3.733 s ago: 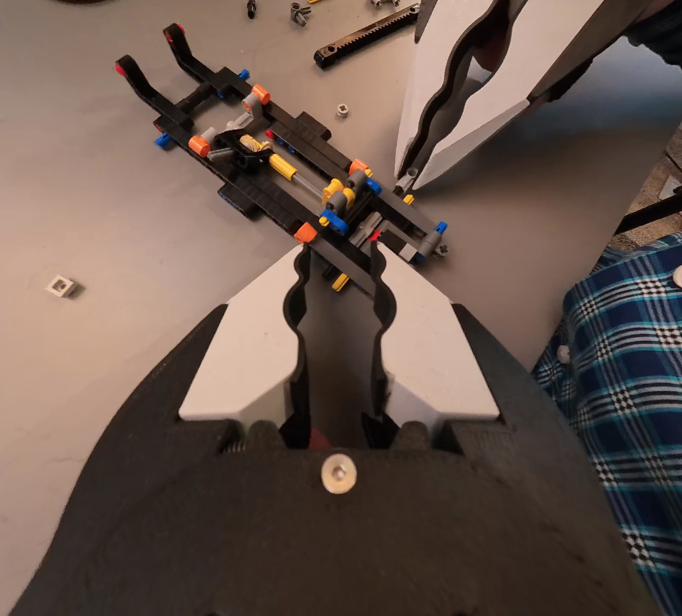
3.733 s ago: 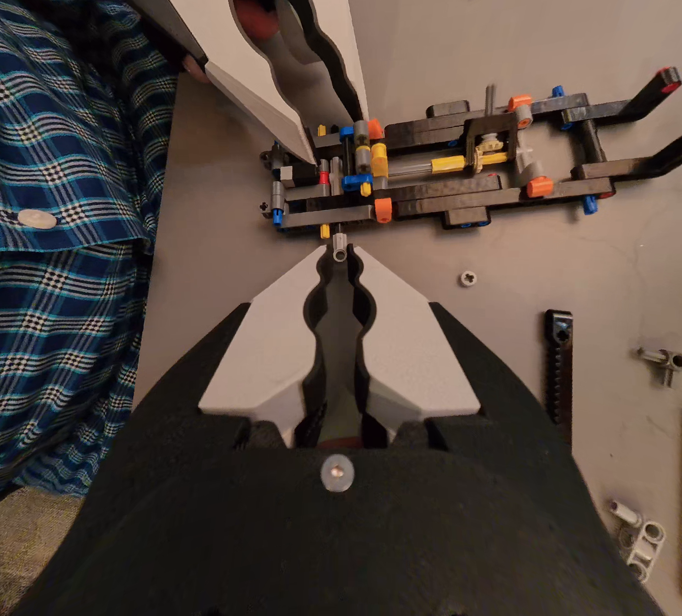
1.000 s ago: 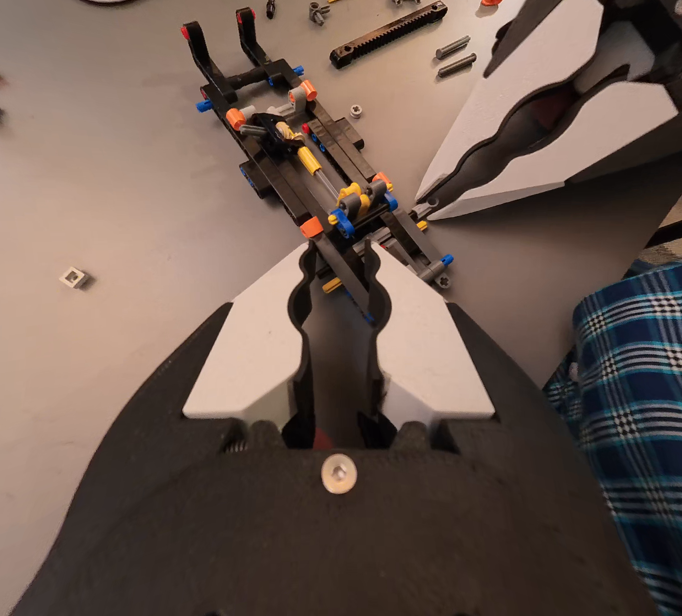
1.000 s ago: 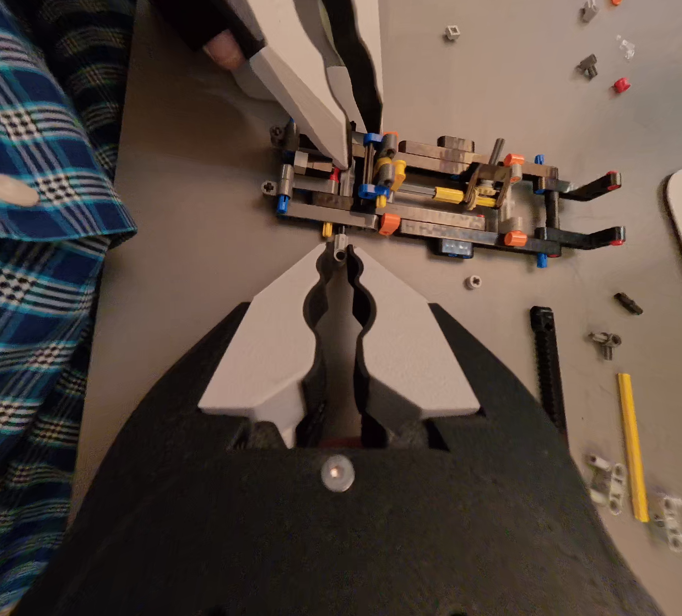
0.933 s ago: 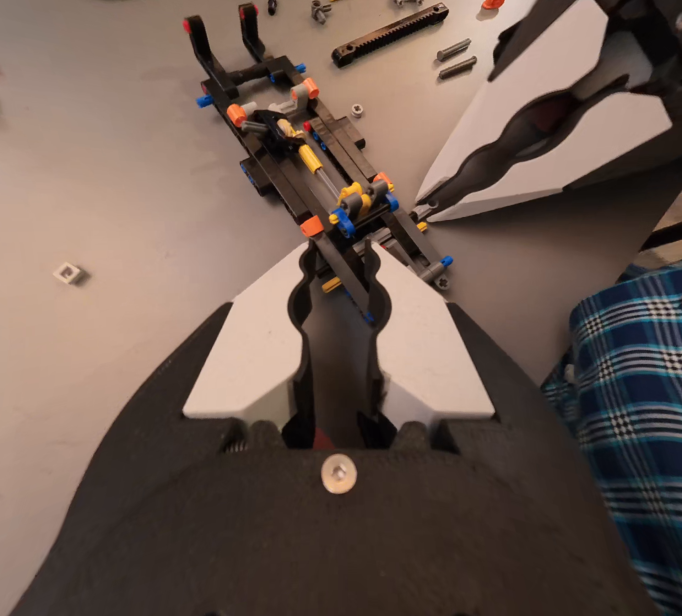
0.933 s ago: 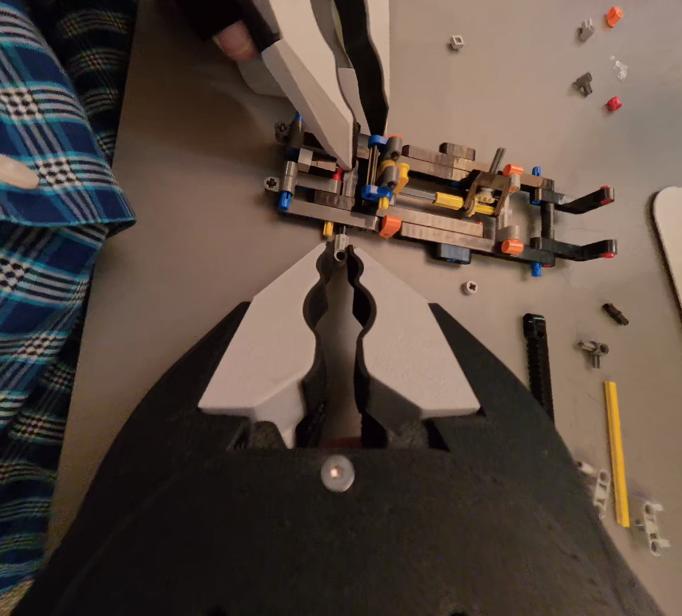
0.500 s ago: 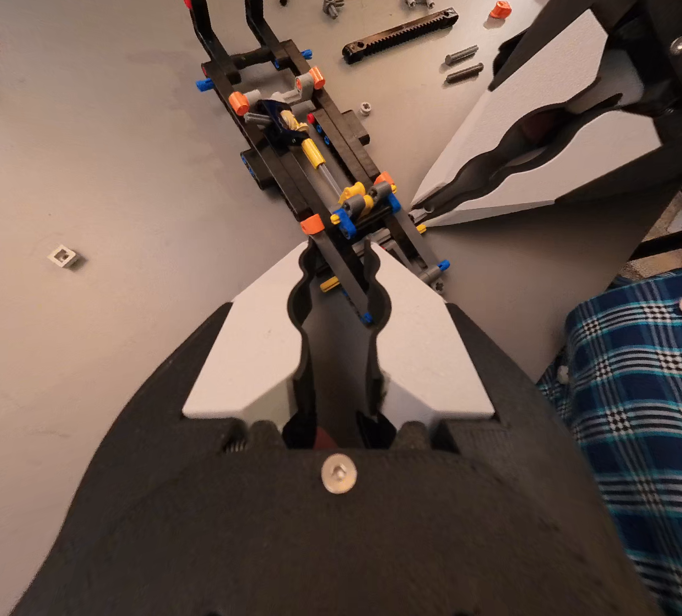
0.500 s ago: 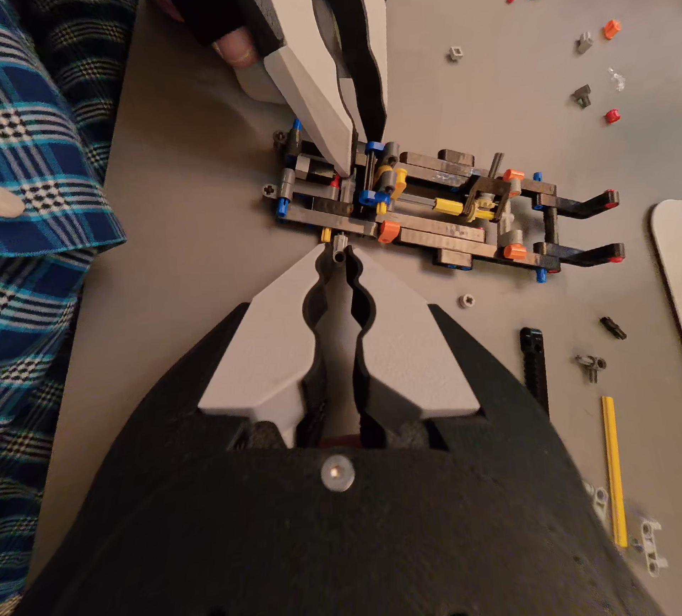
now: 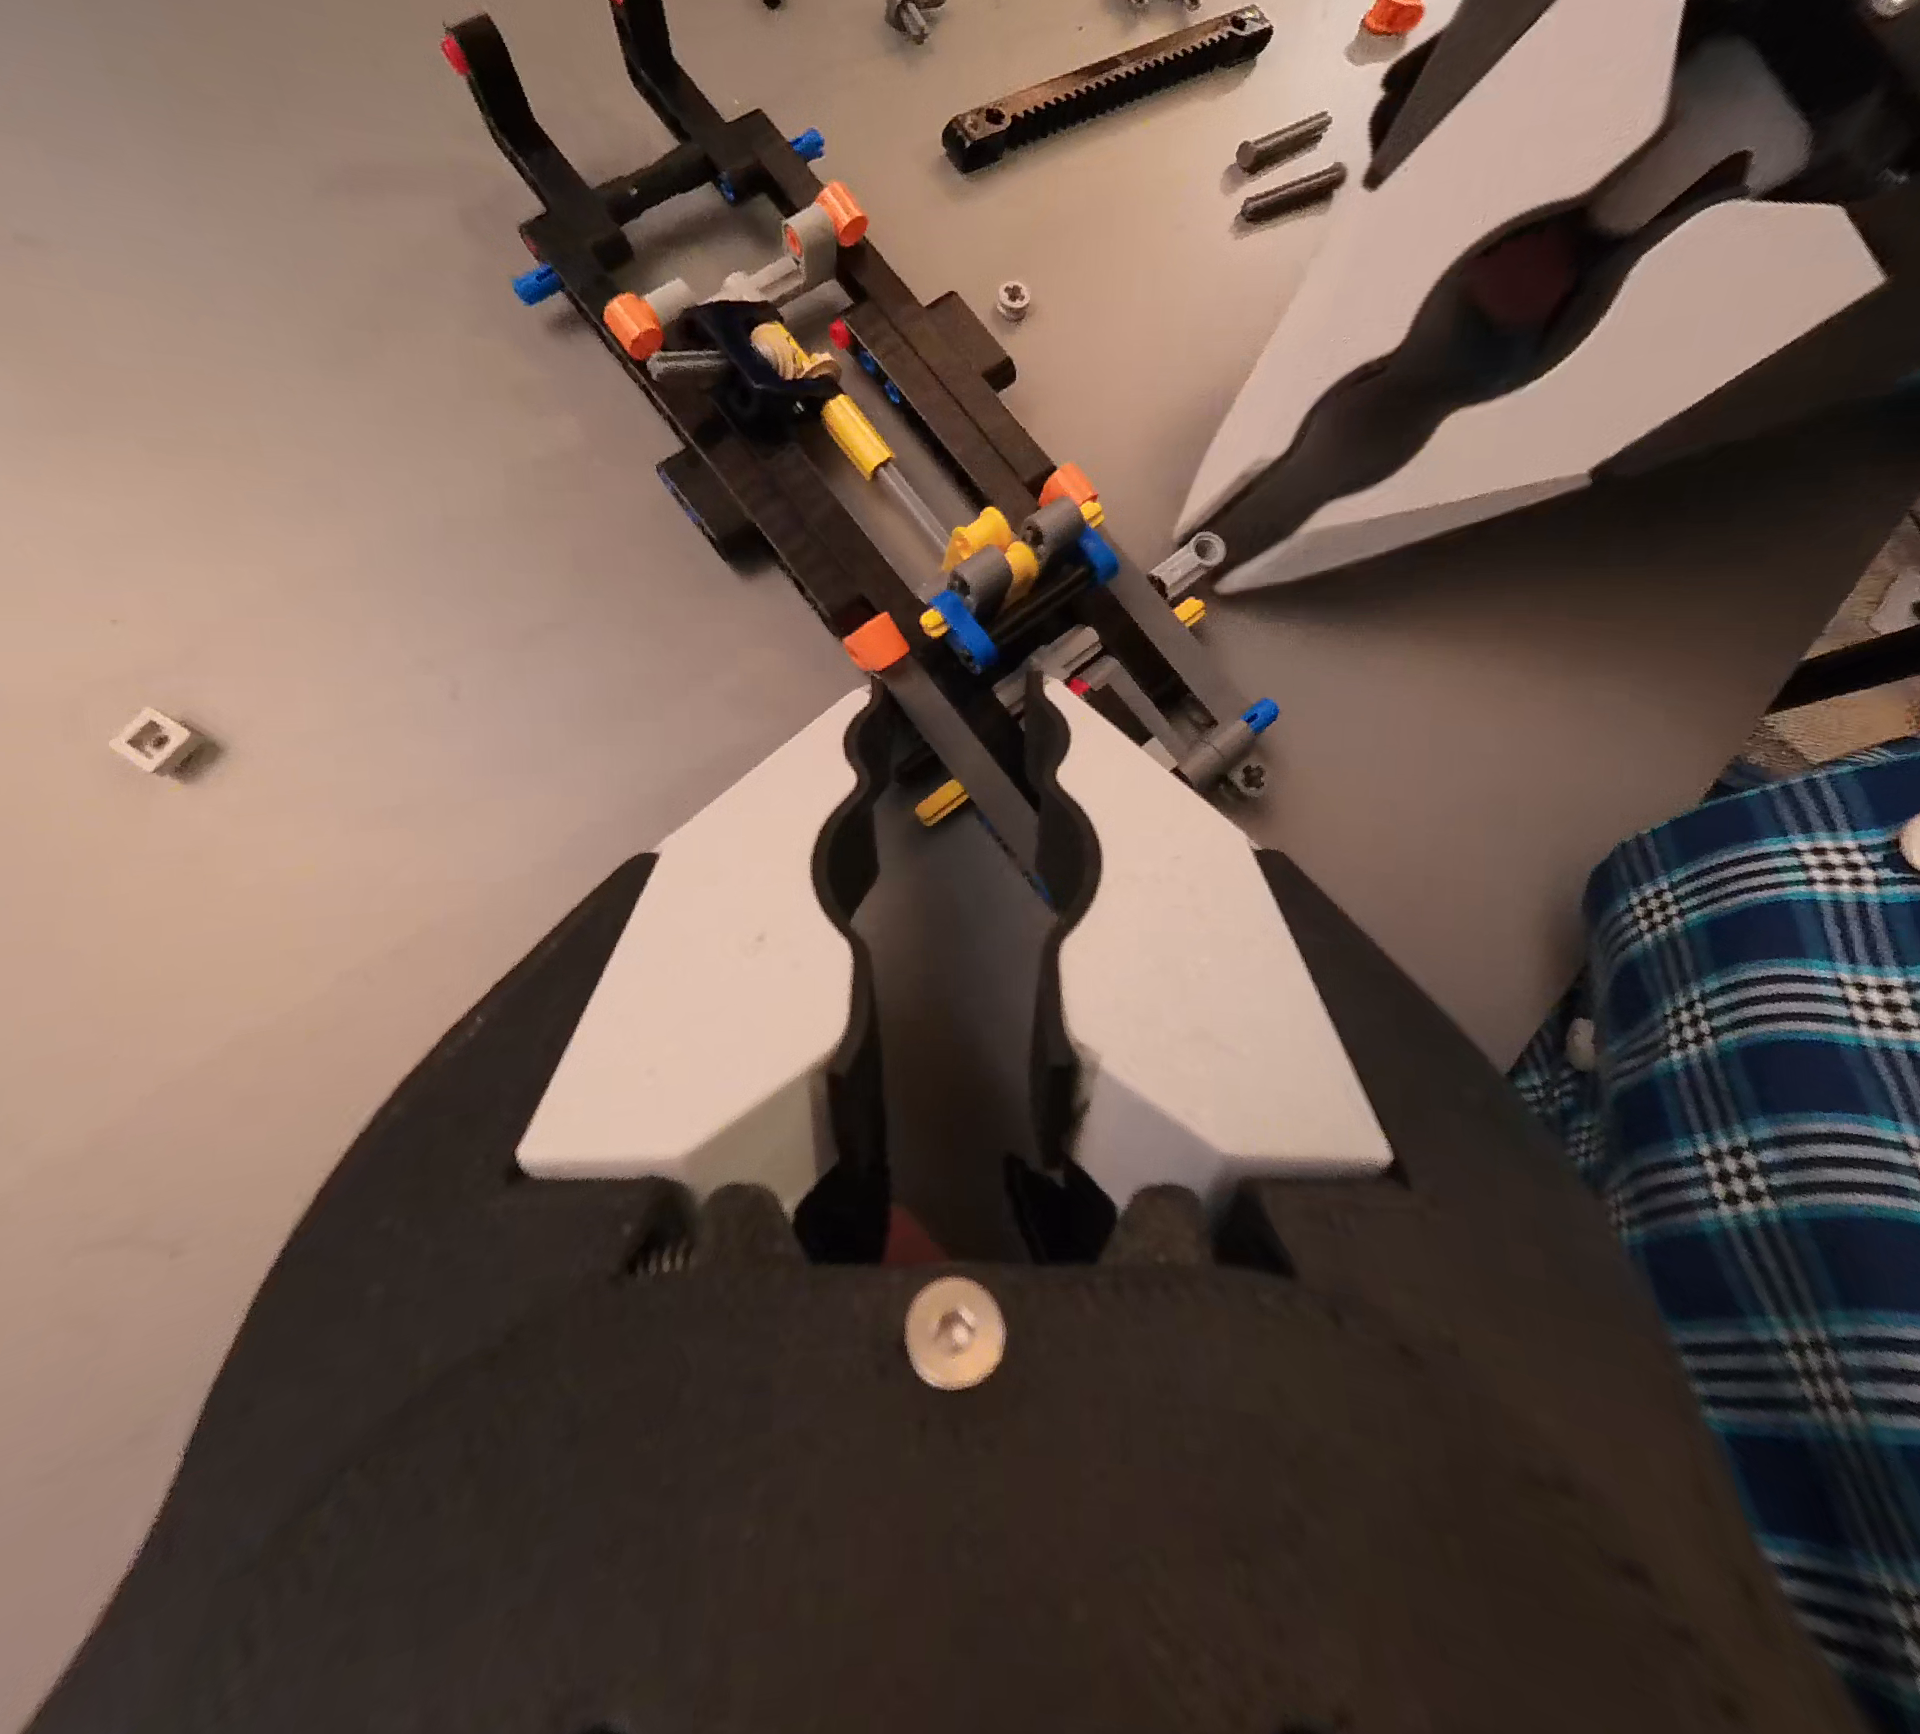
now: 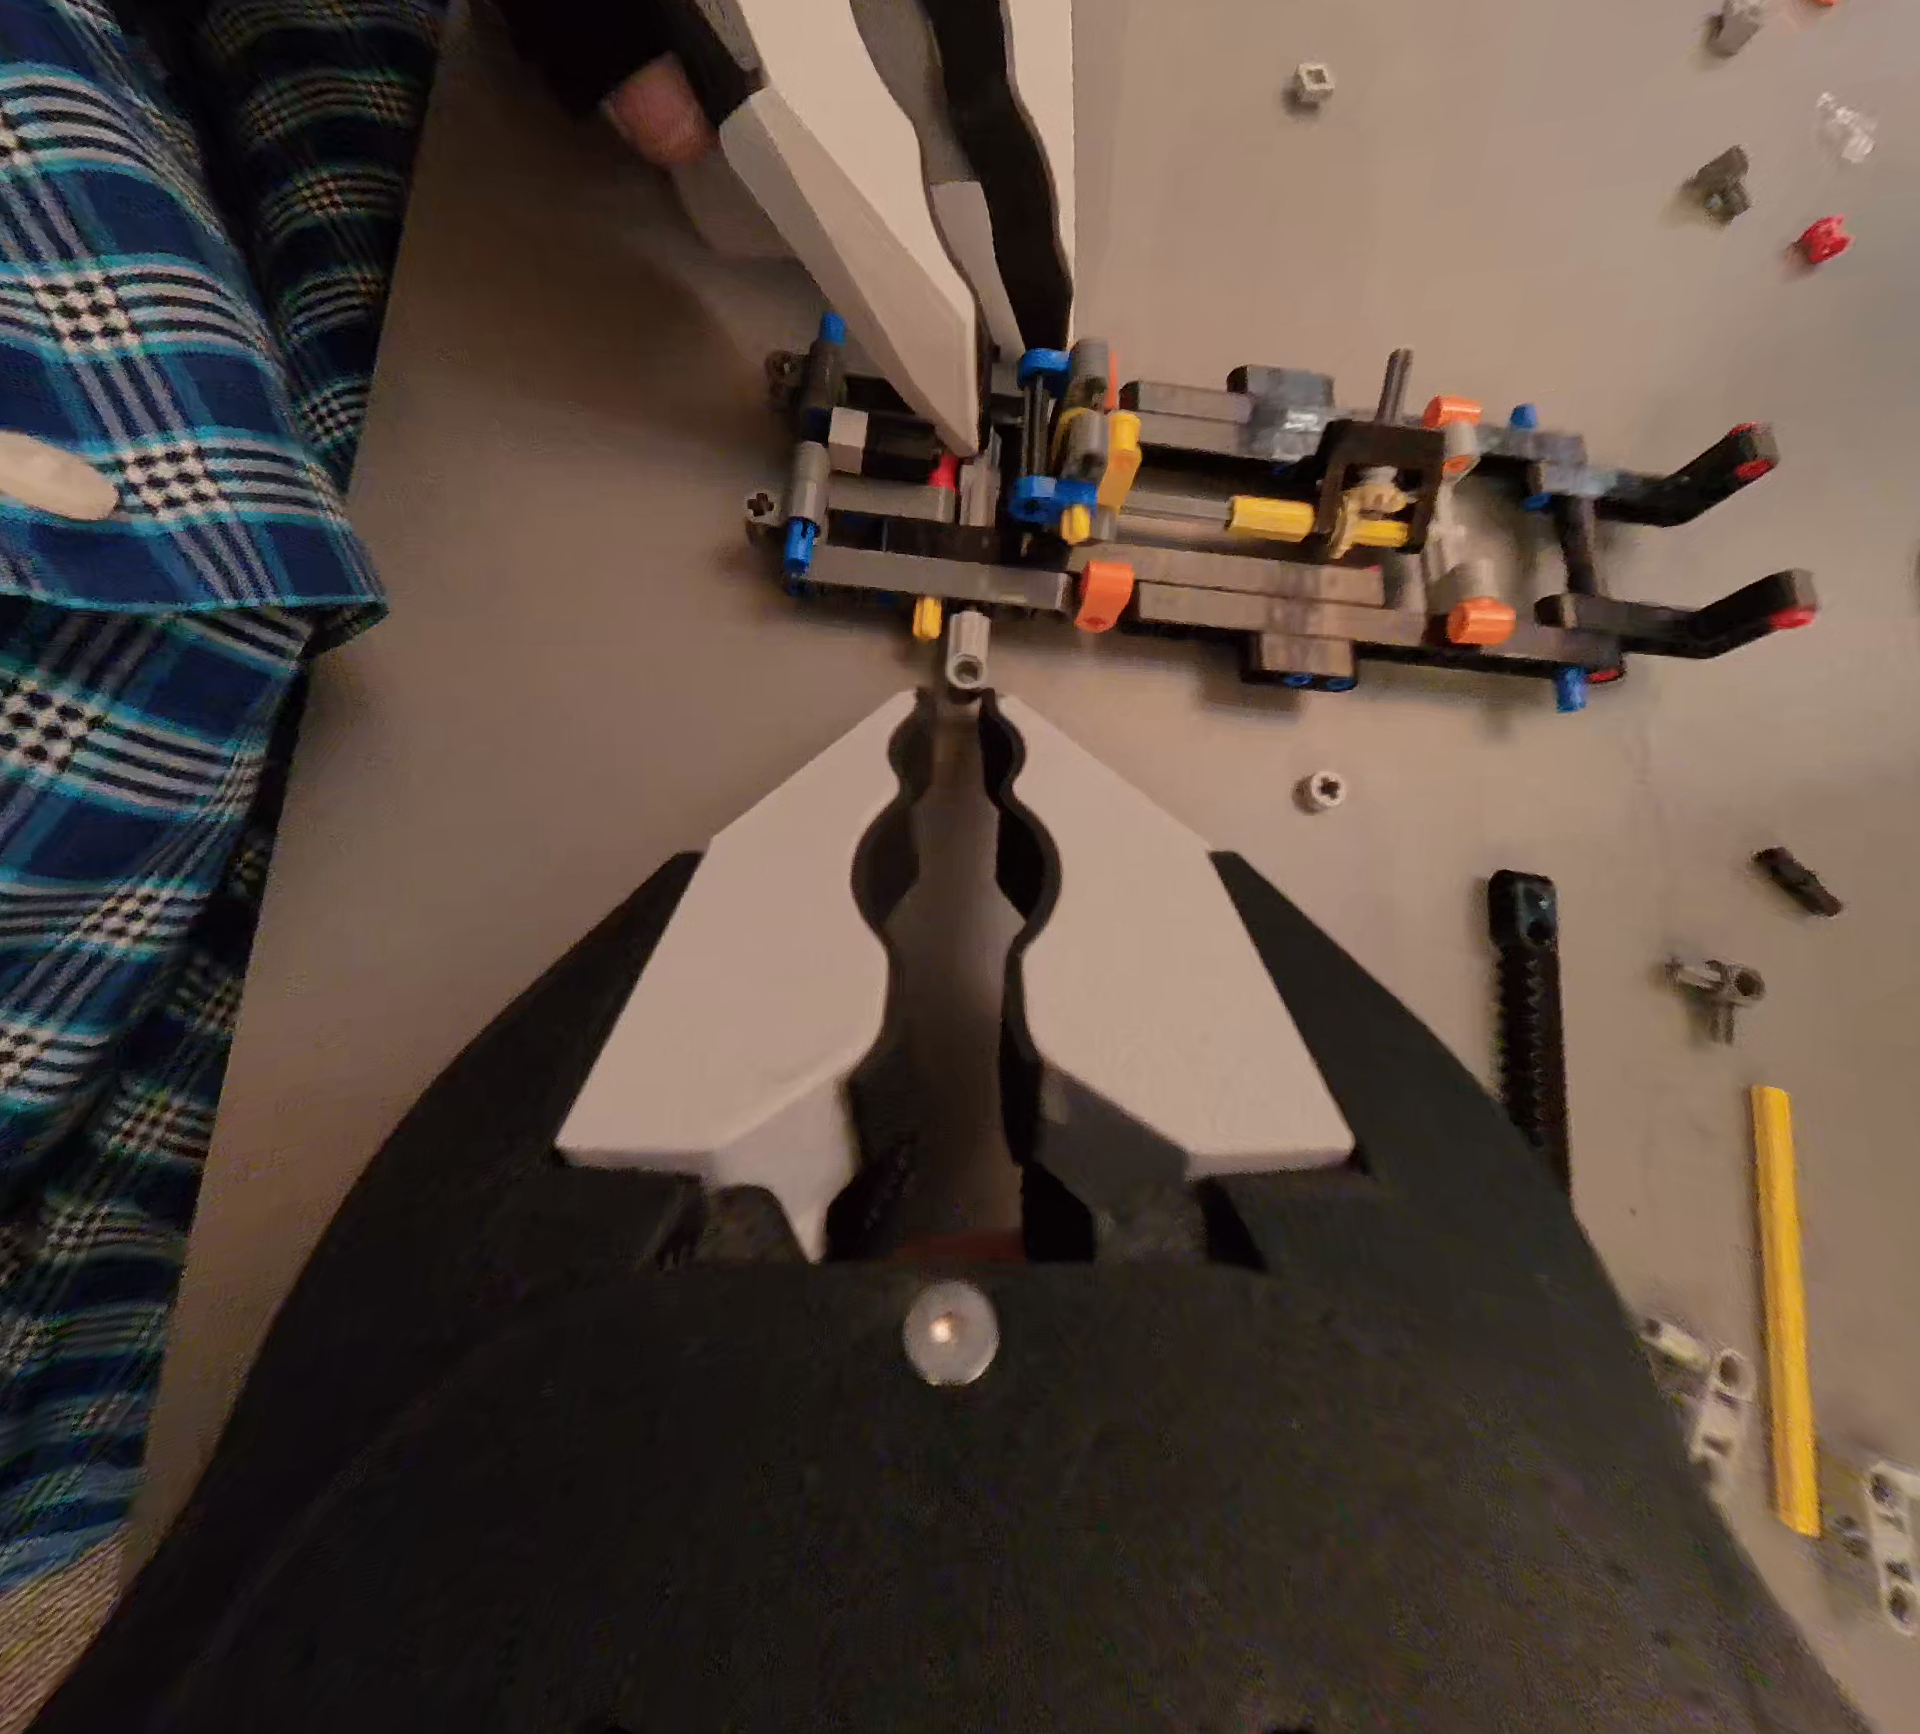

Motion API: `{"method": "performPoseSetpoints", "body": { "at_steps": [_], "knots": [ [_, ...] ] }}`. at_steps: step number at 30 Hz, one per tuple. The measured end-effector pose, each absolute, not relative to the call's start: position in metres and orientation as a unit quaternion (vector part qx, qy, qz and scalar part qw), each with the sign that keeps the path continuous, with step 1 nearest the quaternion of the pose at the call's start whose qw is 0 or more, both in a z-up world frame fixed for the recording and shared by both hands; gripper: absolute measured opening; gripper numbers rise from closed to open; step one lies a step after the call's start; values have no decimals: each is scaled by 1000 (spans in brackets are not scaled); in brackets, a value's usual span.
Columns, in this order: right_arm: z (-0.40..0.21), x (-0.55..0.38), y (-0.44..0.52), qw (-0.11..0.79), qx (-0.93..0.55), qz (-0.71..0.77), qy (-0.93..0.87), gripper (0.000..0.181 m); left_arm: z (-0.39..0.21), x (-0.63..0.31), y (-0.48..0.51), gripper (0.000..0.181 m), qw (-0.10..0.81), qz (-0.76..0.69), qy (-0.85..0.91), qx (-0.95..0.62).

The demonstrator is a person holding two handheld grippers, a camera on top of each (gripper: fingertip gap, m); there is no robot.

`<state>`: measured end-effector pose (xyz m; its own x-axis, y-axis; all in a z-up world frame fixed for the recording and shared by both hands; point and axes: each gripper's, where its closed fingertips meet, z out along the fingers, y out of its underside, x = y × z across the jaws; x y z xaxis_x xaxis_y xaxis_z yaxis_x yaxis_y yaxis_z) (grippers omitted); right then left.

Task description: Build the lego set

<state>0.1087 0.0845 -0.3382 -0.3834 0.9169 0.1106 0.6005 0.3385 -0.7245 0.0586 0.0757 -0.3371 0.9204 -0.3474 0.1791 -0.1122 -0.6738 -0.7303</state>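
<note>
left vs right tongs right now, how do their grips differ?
Left tongs straddle the near end of the black lego frame, jaws apart around a dark beam; right tongs are nearly closed on a small grey connector. The left hold the main build; the right hold a loose piece at the frame's side. Both are shut on something, and they meet at the same end of the frame.

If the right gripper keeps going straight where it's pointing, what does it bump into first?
The right gripper pinches a small grey connector that leads. That piece would likely meet the black side beam of the lego chassis first.
</note>
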Motion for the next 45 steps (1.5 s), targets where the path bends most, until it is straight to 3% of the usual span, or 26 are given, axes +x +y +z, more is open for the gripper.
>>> {"method": "performPoseSetpoints", "body": {
  "at_steps": [18,31,38,45],
  "knots": [
    [-339,102,83,252,-510,302,-765,1,-337,57,76,24,389,-132,128,-903],
    [-333,117,95,256,-529,313,-746,15,-315,50,75,38,415,-149,139,-887],
    [-323,125,107,280,-548,329,-716,14,-268,-60,132,31,448,24,168,-877],
    [-316,127,108,295,-549,342,-703,13,-315,-149,204,29,328,157,342,-866]
  ]
}}
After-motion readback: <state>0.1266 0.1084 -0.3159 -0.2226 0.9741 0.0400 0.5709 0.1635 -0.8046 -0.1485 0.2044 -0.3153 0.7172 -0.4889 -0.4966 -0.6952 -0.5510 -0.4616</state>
